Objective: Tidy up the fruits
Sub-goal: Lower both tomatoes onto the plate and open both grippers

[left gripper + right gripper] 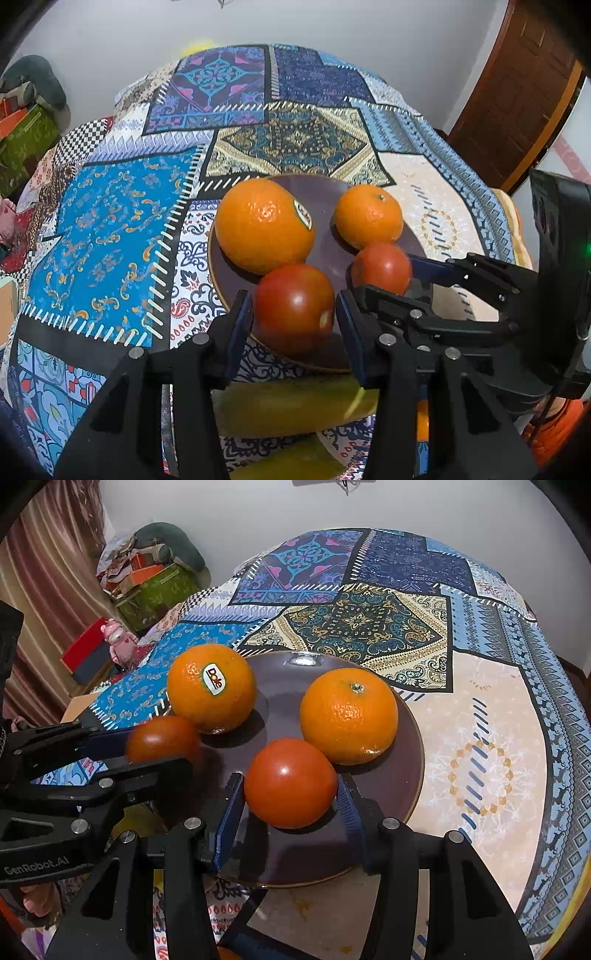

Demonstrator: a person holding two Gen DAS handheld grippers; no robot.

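On a table under a patchwork-print cloth (480, 701) sits a dark brown plate (410, 738), in a room with a white wall, a wooden door (517, 92) at about two o'clock in the left wrist view and striped curtains (44, 572) with stacked boxes at ten o'clock in the right wrist view.

Each of the tongs is part-way closed around a tomato. The left gripper (293, 314) has its blue pads against both flanks of the left tomato (293, 306), at the plate's six o'clock edge in its own view; whether the fruit rests on the plate or is lifted I cannot tell. The right gripper (290, 797) likewise clamps the right tomato (290, 782), pads touching each side, over the plate's near half. The two tomatoes are near each other, the right gripper's fingers lying just beside the left one's.

Farther back on the plate are a stickered orange (211, 688) at ten o'clock and a plain orange (349, 716) at one o'clock, apart from each other. The plain orange's stem end tilts up and away; the stickered one's label faces up toward the right camera. All four fruits are round, with no clear long axis. Yellow-green blurred fruit (291, 410) lies below the left gripper.
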